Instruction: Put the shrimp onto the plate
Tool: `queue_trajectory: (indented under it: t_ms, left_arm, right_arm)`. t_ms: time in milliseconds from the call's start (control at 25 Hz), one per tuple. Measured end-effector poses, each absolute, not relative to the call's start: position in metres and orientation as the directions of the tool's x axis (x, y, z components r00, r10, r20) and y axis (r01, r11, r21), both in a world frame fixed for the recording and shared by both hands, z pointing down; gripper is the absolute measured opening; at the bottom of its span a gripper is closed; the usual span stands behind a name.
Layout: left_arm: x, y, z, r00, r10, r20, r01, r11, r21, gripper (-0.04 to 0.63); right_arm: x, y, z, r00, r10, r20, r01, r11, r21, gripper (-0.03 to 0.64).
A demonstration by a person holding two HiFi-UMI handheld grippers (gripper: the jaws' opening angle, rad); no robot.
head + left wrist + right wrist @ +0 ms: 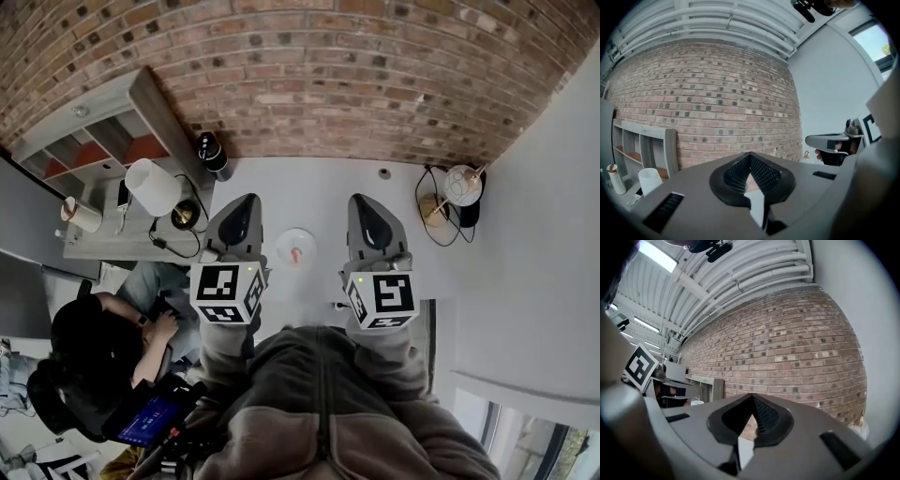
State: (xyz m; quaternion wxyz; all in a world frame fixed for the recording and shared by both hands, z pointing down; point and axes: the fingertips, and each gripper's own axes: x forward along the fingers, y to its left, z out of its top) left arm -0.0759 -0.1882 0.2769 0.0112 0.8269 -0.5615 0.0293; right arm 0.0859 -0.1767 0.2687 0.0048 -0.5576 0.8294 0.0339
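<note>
In the head view a small white plate (296, 249) lies on the white table (319, 183), and on it is a pinkish-orange shrimp (296, 253). My left gripper (246, 201) hangs above the table just left of the plate. My right gripper (362, 201) hangs just right of it. Both point level toward the brick wall. In the left gripper view the left gripper (750, 155) has its jaws meeting at the tip with nothing between them. The right gripper (752, 397) looks the same in its own view, shut and empty. Neither gripper view shows the plate.
A white lamp (153, 186) and a grey shelf unit (94, 131) stand at the left. A dark bottle-like object (214, 153) sits at the table's back left corner. A round white object with cables (461, 185) sits at the right. A seated person (94, 347) is at the lower left.
</note>
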Motion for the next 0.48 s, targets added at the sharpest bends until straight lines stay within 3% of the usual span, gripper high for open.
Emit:
queue_trajectory:
  t_ms: [480]
  left_arm:
    - [-0.078,-0.192,0.249,0.351,-0.936,-0.005,-0.935,-0.35,-0.057,0.005]
  right_arm:
    - [0.082,-0.178,0.235,-0.379,-0.916,-0.135,-0.925,0.369,0.094,0.002]
